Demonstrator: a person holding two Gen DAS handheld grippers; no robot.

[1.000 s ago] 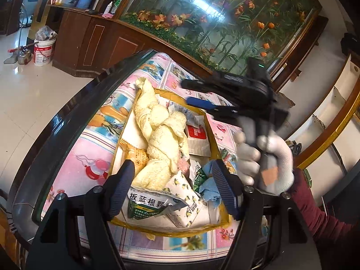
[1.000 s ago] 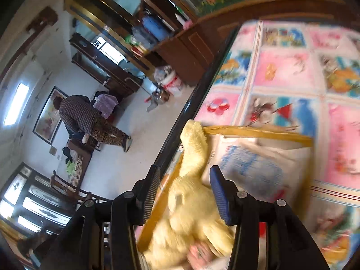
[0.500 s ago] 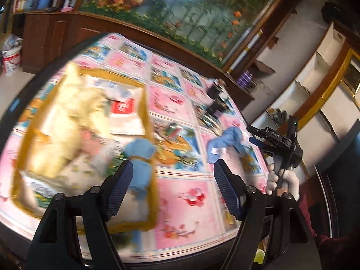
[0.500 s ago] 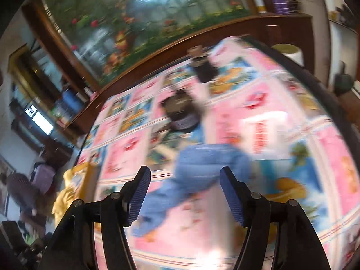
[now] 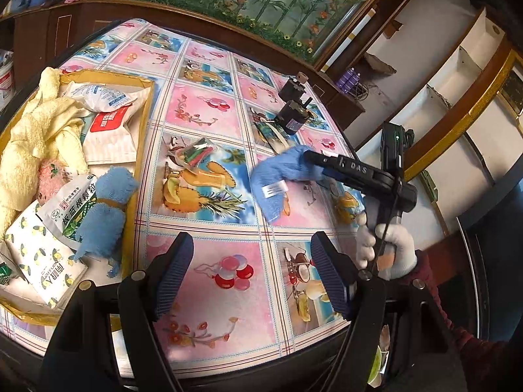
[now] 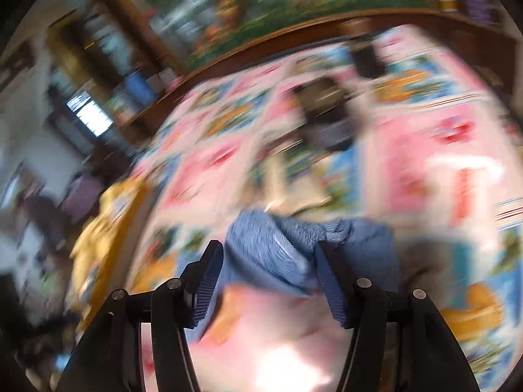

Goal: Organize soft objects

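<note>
While the left gripper [image 5: 250,281] hangs spread wide and empty over the near edge of the table [image 5: 209,111], the right gripper [image 6: 269,281] reaches into a blue fluffy cloth [image 5: 278,176] lying on the patterned tablecloth toward the table's right side. In the left wrist view the right tool's dark fingers point leftward and bury their tips in the cloth's raised right end; a gloved hand [image 5: 385,248] grips the handle below. In the blurred right wrist view the cloth [image 6: 294,248] bunches between the two ribbed pads, which stand apart around it. Whether they have begun to squeeze, I cannot tell; they look parted rather than pinched.

The cloth's long axis runs from its bunched far-right end down toward the near left, where a white label [image 5: 274,190] shows. It lies directly ahead of the right gripper and well off to the front right of the left one, so the right hand is plainly the nearer.

At the table's left edge sits a yellow-rimmed box [image 5: 143,150] holding a pale yellow towel [image 5: 36,134], paper packets [image 5: 108,130] and a second blue plush piece [image 5: 104,215] draped over its near rim. My judgement: the cloth must travel leftward across the table to join them.
</note>
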